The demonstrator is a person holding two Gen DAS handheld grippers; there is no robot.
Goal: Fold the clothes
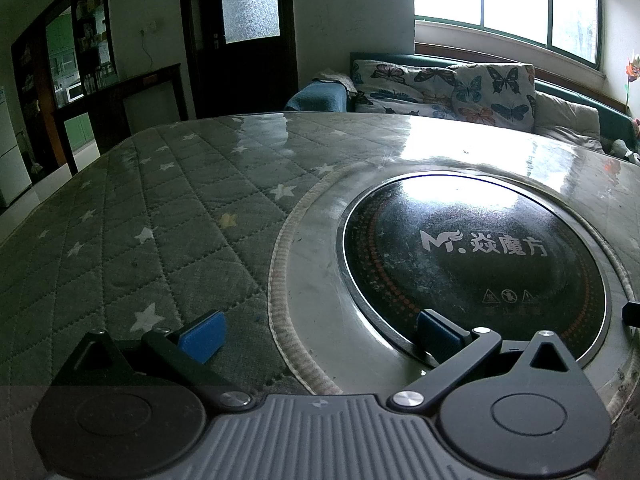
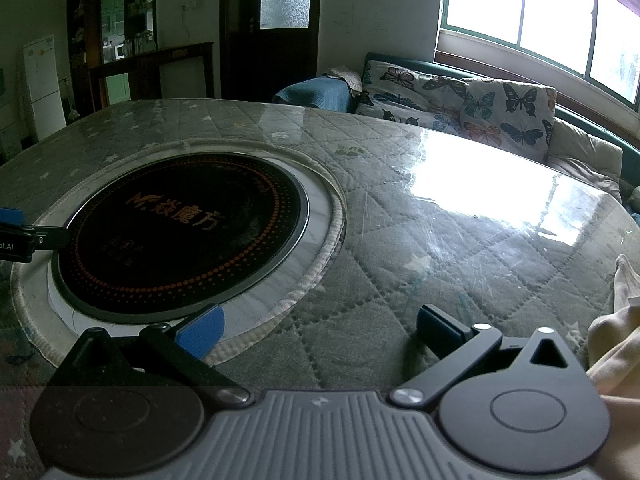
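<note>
Left gripper [image 1: 320, 334], seen from its own wrist camera: blue-padded fingers [image 1: 204, 336] spread wide apart, nothing between them. It hovers low over a round table covered in grey quilted cloth with white stars [image 1: 160, 220] under a glossy clear sheet. Left pad sits above the quilting; right pad overlaps the near rim of a black round glass induction hob [image 1: 472, 260] set into the tabletop, with white lettering and a ring of orange dots. A pale braided trim circles the hob's cut-out. Beyond the table: a sofa with butterfly-print cushions [image 1: 492, 88], bright windows, a dark wooden door. No clothing visible in this view.

Right gripper [image 2: 320, 332], right wrist camera: fingers likewise wide apart and empty, above the quilted surface just right of the hob. Cream-coloured crumpled garment [image 2: 616, 332] lies at the far right edge of the frame, on the table beside the gripper's right side, partly cut off. Left gripper's blue tip and black body show at the left edge, by the hob's rim.
</note>
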